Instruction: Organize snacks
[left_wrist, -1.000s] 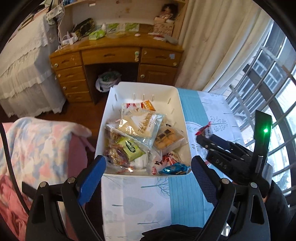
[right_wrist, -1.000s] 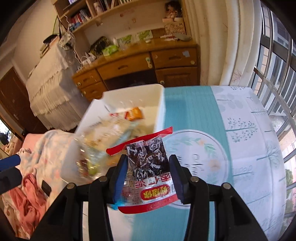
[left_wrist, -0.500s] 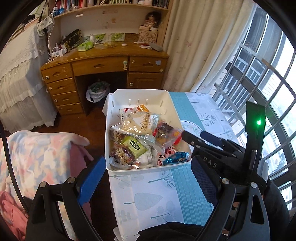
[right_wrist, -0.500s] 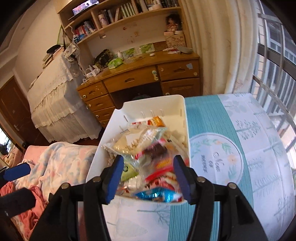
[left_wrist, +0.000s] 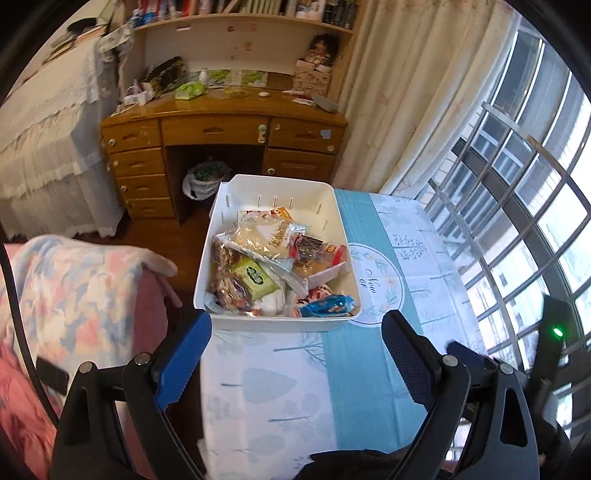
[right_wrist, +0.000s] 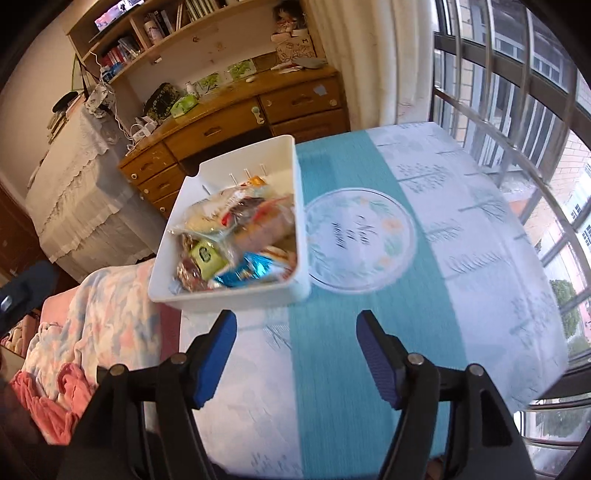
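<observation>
Tabletop (left_wrist: 369, 387) under teal-and-white cloth, wooden desk (left_wrist: 225, 129) behind. White bin (left_wrist: 277, 321) near left edge — packed with snack packets (left_wrist: 255, 273). Left claw (left_wrist: 295, 360) spread wide, gripped nothing; right claw (right_wrist: 297, 354) likewise — both hung short of bin.

The left gripper (left_wrist: 296, 345) is made of black plastic arms with round silver screws at the joints, and its fingers (left_wrist: 183, 364) have bright blue bumpy pads on the inside. The right gripper (right_wrist: 296, 350) looks the same, with black arms, silver screws and blue ribbed pads on its fingers (right_wrist: 376, 354). In the left wrist view, a black box with a small green light (left_wrist: 556, 331) sticks up from the other gripper, and a thin black cable (left_wrist: 18, 325) curves along the left edge.
</observation>
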